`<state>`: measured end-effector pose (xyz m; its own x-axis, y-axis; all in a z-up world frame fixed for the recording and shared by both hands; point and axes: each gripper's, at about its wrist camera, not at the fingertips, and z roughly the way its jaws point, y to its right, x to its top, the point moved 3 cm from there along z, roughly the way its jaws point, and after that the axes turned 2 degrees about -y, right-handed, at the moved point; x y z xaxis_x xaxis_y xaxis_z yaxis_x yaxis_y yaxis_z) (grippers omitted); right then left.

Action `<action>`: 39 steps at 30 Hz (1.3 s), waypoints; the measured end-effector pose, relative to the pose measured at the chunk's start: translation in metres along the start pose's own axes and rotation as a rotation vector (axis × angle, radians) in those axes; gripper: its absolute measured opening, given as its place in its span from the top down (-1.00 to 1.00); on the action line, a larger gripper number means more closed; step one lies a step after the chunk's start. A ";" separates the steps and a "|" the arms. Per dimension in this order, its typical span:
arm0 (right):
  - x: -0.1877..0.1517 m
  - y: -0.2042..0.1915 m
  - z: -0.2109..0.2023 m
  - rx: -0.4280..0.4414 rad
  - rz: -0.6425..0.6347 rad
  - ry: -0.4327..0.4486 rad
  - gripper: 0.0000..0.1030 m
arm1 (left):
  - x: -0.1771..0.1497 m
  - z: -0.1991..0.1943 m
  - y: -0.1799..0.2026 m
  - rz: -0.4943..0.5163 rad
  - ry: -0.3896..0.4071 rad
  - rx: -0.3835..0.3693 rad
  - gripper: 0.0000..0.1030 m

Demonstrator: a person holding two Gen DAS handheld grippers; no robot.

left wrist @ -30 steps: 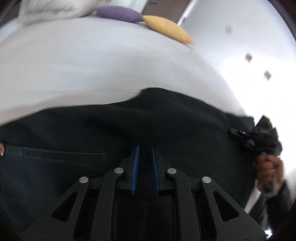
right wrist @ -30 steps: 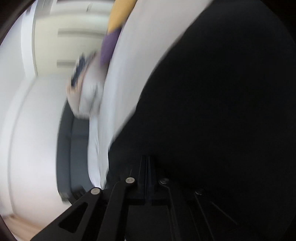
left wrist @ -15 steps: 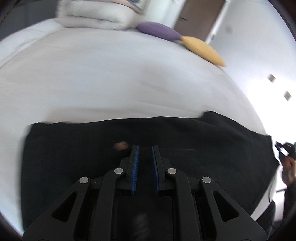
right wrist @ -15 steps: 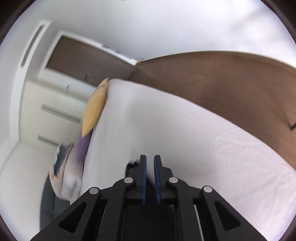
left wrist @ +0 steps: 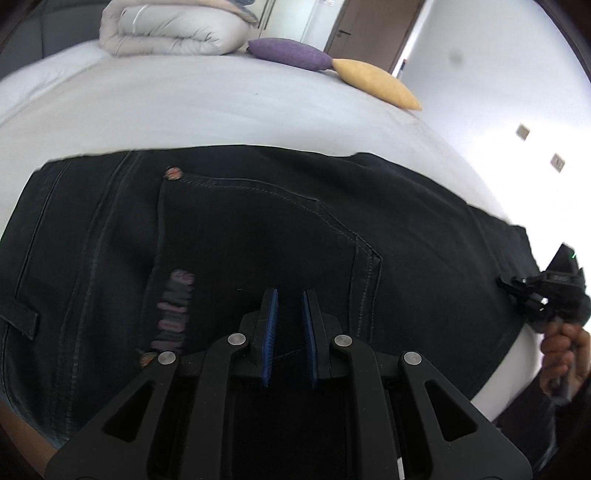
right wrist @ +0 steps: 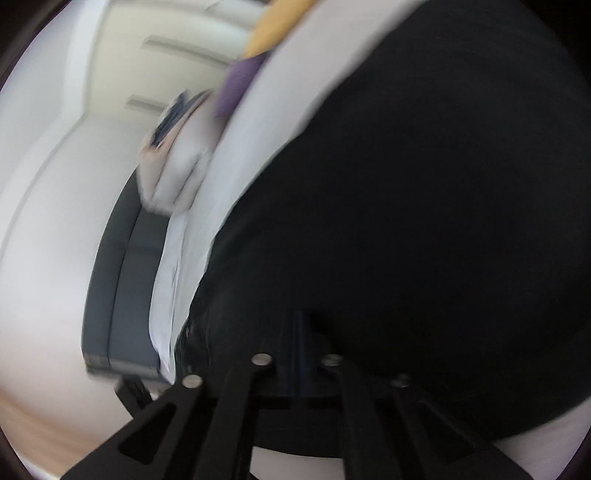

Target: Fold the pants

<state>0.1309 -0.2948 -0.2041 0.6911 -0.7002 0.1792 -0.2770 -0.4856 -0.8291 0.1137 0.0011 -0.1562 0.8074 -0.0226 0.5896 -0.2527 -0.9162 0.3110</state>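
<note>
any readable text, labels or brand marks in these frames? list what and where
None legible.
Pinkish lettering patch on the dark denim pants: smeared, unreadable.
Marking on the black right gripper at the left-wrist view's edge: too small to read.
Right-wrist view: motion-blurred, no text visible.

You have a white-sheeted bed (left wrist: pixel 221 107) filling the near ground; at its far edge lie a folded pale duvet (left wrist: pixel 173 31), a purple cushion (left wrist: pixel 288 53) and a yellow cushion (left wrist: pixel 376 85); beyond stands a brown door (left wrist: pixel 373 26); a bright white wall (left wrist: pixel 498 74) rises right.
</note>
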 end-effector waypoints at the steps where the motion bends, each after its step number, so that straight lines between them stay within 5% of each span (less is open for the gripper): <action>1: 0.013 0.010 -0.008 -0.011 0.026 0.045 1.00 | -0.001 -0.001 -0.003 -0.005 0.003 -0.004 0.74; 3: 0.034 0.031 -0.043 -0.105 0.031 0.187 1.00 | -0.004 -0.003 -0.009 -0.007 0.009 -0.008 0.75; 7: 0.069 0.089 -0.134 -0.160 0.175 0.426 1.00 | -0.009 -0.007 -0.016 -0.016 0.024 0.003 0.74; 9: 0.079 0.101 -0.175 -0.213 0.201 0.508 1.00 | -0.009 -0.005 -0.016 -0.022 0.031 0.034 0.74; 11: 0.081 0.104 -0.217 -0.323 0.219 0.590 0.77 | -0.008 -0.026 -0.024 -0.029 0.053 0.090 0.74; 14: 0.073 0.087 -0.239 -0.285 0.194 0.635 0.77 | 0.000 -0.060 -0.031 -0.036 0.089 0.107 0.74; 17: 0.048 0.052 -0.224 -0.210 0.082 0.543 0.76 | 0.020 -0.065 0.002 0.005 0.086 0.019 0.74; 22: 0.023 -0.050 -0.062 -0.010 -0.107 0.136 0.65 | 0.050 -0.013 0.092 0.117 -0.026 -0.212 0.74; 26: 0.019 -0.078 0.048 0.027 -0.099 -0.066 0.64 | 0.063 0.045 0.112 0.100 -0.120 -0.253 0.74; 29: 0.032 -0.062 0.095 0.012 -0.036 -0.143 0.70 | 0.061 0.075 0.099 0.109 -0.164 -0.202 0.74; 31: 0.035 -0.046 0.102 0.023 -0.009 -0.146 1.00 | 0.060 0.082 0.079 0.052 -0.164 -0.262 0.74; 39: 0.128 0.033 0.016 -0.016 0.103 0.115 1.00 | 0.071 0.071 0.013 -0.028 -0.125 -0.207 0.74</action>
<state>0.2206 -0.3918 -0.2172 0.5777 -0.8015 0.1544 -0.3533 -0.4160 -0.8379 0.2057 -0.0408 -0.1626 0.8720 -0.0598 0.4859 -0.3230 -0.8161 0.4792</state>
